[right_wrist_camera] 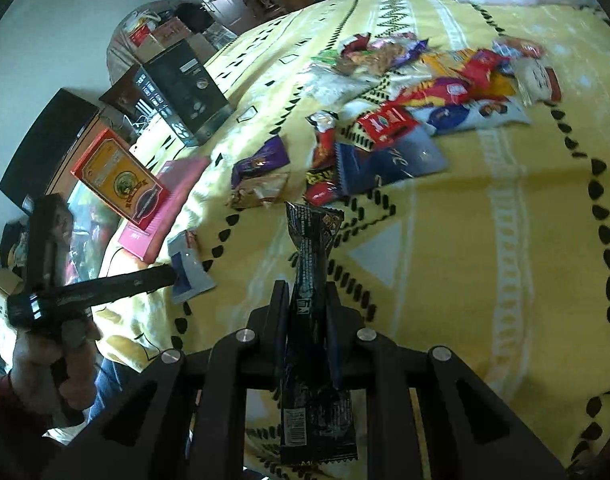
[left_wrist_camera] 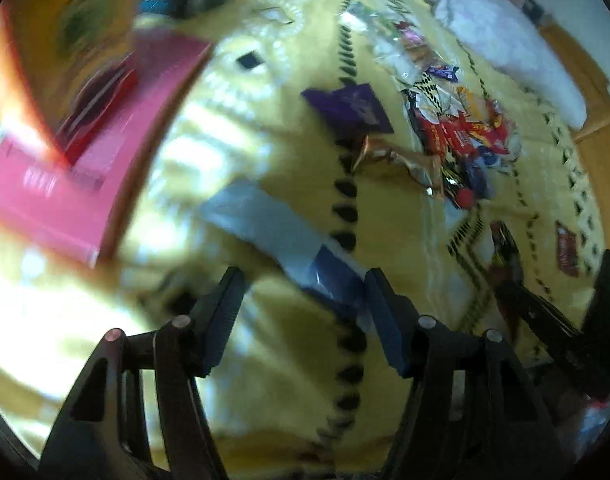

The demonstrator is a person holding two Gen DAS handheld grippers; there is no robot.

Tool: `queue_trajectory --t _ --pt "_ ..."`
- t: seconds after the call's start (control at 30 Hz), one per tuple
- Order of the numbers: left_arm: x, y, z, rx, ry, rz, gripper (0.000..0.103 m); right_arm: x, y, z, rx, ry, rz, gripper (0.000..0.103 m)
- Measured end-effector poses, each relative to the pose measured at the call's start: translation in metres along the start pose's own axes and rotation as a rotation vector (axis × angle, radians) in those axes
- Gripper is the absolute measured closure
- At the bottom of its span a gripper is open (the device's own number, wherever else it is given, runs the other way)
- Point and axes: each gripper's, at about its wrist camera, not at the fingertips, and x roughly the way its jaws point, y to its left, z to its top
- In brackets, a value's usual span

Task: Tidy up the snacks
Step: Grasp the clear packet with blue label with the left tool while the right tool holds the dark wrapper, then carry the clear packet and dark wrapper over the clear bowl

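Observation:
My right gripper (right_wrist_camera: 305, 300) is shut on a black snack packet (right_wrist_camera: 311, 248) and holds it upright above the yellow bedspread (right_wrist_camera: 485, 240). My left gripper (left_wrist_camera: 305, 296) is open just above a silver-blue packet (left_wrist_camera: 289, 236) lying on the bedspread (left_wrist_camera: 285, 380); the packet's near end lies between the jaws. It also shows in the right wrist view (right_wrist_camera: 189, 268), with the left gripper (right_wrist_camera: 173, 276) at its edge. A pile of mixed snack packets (right_wrist_camera: 417, 92) lies further back on the bed, also in the left wrist view (left_wrist_camera: 457, 128).
A pink box (left_wrist_camera: 65, 176) under an orange-red box (right_wrist_camera: 121, 180) sits at the bed's left edge. A purple packet (left_wrist_camera: 353, 108) and a brown packet (left_wrist_camera: 401, 156) lie apart from the pile. Dark boxes (right_wrist_camera: 185, 92) stand at the far left. Pillows (left_wrist_camera: 505, 36) lie at the back.

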Motion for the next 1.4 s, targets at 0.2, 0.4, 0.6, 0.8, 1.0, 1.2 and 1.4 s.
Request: queue_trajectory --t 0.2,0.4,0.6,0.8,1.0,1.2,1.4 --pt "0.02 -0.054 0.011 0.315 -0.049 -0.043 0.048 0.014 -0.008 -0.006 0.034 0.027 0.014 0.083" --pt "0.011 -0.024 -0.002 0.095 -0.059 -0.088 0.043 0.016 -0.006 -0.009 0.017 0.019 0.011 0.083" --pt "0.018 -0.022 0.003 0.012 -0.068 -0.062 0.043 0.021 -0.004 -0.015 -0.009 0.027 -0.005 0.08" --pt "0.025 -0.042 0.008 0.089 -0.087 0.038 0.058 0.025 -0.001 -0.016 -0.034 0.047 -0.037 0.079" --pt "-0.003 -0.053 0.003 0.169 -0.141 0.007 0.073 0.018 -0.003 -0.014 -0.017 0.007 -0.032 0.083" --pt "-0.05 -0.06 0.006 0.217 -0.236 -0.031 0.076 -0.005 0.01 -0.008 -0.033 -0.078 -0.026 0.087" --pt "-0.107 -0.056 0.016 0.213 -0.364 -0.061 0.076 -0.035 0.045 0.018 -0.095 -0.17 -0.027 0.087"
